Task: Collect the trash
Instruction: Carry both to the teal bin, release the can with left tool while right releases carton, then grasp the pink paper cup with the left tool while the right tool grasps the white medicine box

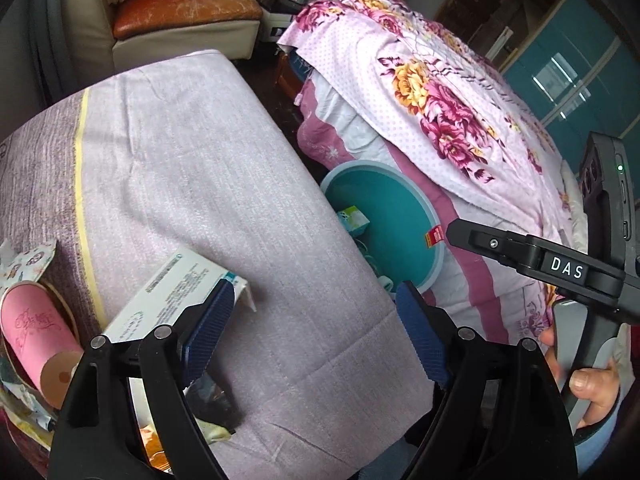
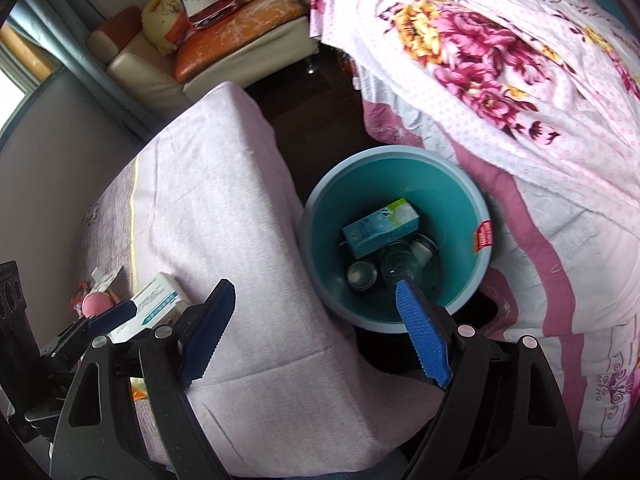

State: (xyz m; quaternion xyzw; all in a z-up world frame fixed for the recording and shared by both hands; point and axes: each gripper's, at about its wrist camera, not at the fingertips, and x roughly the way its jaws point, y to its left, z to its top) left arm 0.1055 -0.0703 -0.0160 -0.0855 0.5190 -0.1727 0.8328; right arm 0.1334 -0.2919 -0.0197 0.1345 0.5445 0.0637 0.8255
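**Trash located in the bin and on the covered table; both tongs spread and empty**

Trash is seen in two places. Inside the teal bin (image 2: 472, 216), which stands on the dark floor between the covered table (image 2: 224, 200) and the floral bedding (image 2: 500, 60), a light blue carton (image 2: 380, 226) lies on top of a clear jar (image 2: 400, 266) and two round containers (image 2: 362, 275). In the left wrist view only part of the bin (image 1: 400, 216) is visible past the table edge.

On the table (image 1: 200, 160), a white and teal box (image 1: 172, 292) lies just beside the left finger of the left gripper (image 1: 315, 334). A pink roll (image 1: 38, 340) and crumpled wrappers (image 1: 24, 262) are seen further left, at the table edge.

The left gripper is held wide apart above the cloth, with nothing between the pads. The right gripper (image 2: 314, 330) is likewise spread, its jaws empty, its right finger overlapping the bin rim in the picture. The right gripper's handle (image 1: 560, 268) is gripped by a hand (image 1: 588, 384).

A sofa (image 2: 200, 60) with an orange cushion stands in the background.
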